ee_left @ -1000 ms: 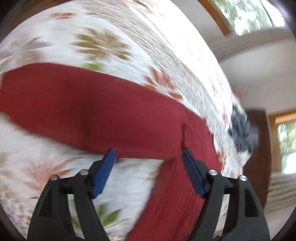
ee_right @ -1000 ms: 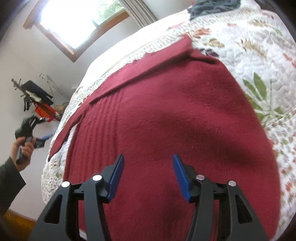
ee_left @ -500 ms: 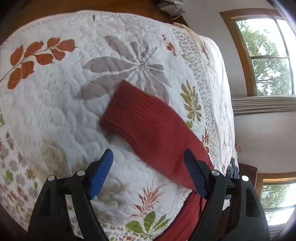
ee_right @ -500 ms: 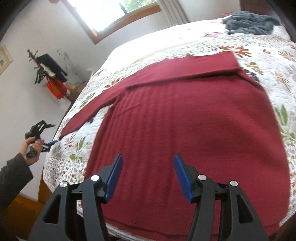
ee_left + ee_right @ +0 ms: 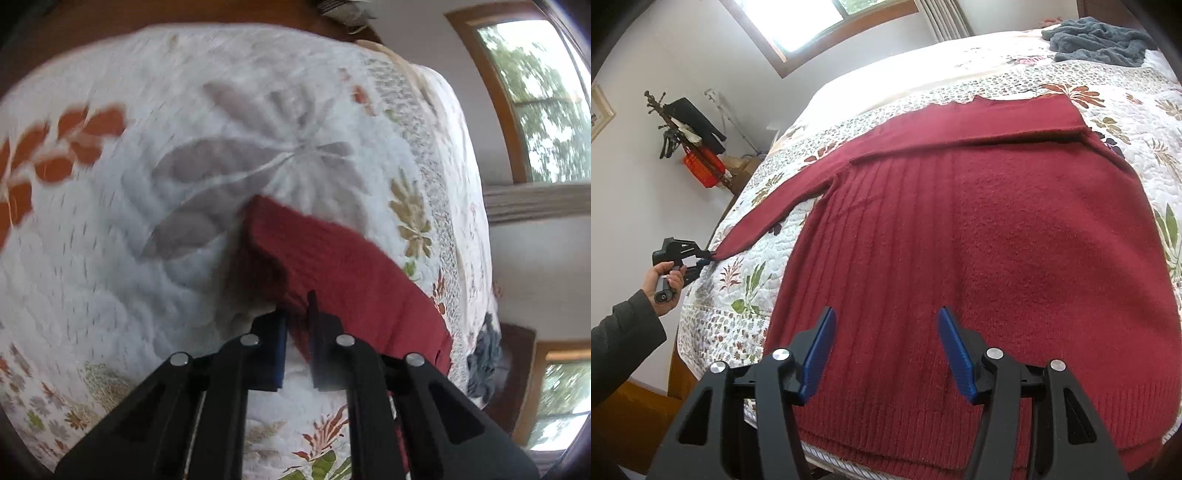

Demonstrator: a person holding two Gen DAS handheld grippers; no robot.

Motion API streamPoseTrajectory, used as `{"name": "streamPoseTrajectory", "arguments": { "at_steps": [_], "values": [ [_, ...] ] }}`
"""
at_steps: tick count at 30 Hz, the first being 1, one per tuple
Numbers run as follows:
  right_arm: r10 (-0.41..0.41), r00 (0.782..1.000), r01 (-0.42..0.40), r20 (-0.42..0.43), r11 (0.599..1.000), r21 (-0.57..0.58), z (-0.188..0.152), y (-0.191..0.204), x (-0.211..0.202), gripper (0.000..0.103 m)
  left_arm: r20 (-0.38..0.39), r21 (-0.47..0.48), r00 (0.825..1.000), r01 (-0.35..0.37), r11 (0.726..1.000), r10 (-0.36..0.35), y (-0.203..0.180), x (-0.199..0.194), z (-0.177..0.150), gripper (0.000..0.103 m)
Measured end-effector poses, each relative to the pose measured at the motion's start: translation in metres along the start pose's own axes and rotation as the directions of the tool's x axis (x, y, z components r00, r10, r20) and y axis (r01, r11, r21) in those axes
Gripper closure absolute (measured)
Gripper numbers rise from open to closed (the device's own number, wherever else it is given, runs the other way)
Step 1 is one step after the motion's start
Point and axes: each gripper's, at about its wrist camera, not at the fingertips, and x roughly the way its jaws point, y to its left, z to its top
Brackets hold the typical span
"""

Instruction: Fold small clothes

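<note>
Sleeve cuff point(image 5: 295, 295) now between left fingers point(image 5: 275, 343)

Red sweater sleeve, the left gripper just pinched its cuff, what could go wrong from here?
1. The left gripper holds only the cuff edge of the sleeve; the thick knit may slip out when lifted.
2. The right gripper hovers open above the sweater body, nothing pins it, so pulling the sleeve could drag it across the quilt.
3. The other sleeve, already folded across the top, might shift.
</note>
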Motion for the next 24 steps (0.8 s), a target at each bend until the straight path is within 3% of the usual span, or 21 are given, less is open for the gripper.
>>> {"name": "streamPoseTrajectory", "arguments": {
  "at_steps": [4,7,11,18,24],
  "values": [
    [0.015,1.000,-0.015,0.010,1.000,0.008,0.001,-0.001,-0.004,0.045,0.043,0.122,0.998,0.047,0.991,-0.052,-0.052,-0.026,-0.009,0.097],
    [0.023,1.000,-0.023,0.020,1.000,0.020,0.003,-0.003,-0.009,0.045,0.056,0.246,0.992,0.097,0.964,-0.114,-0.113,-0.044,-0.026,0.097],
    [0.029,0.999,-0.030,0.028,0.999,0.045,0.005,-0.009,-0.015,0.045,0.010,0.383,0.985,0.157,0.910,-0.175,-0.193,-0.043,-0.061,0.097],
    [0.038,0.997,-0.044,0.061,0.994,0.096,0.014,-0.034,-0.028,0.045,-0.106,0.505,0.972,0.235,0.830,-0.210,-0.300,0.010,-0.134,0.097],
    [0.031,0.998,-0.040,0.062,0.989,0.145,0.013,-0.059,-0.025,0.044,-0.184,0.596,0.974,0.217,0.773,-0.132,-0.354,0.089,-0.203,0.097]
  ]
}}
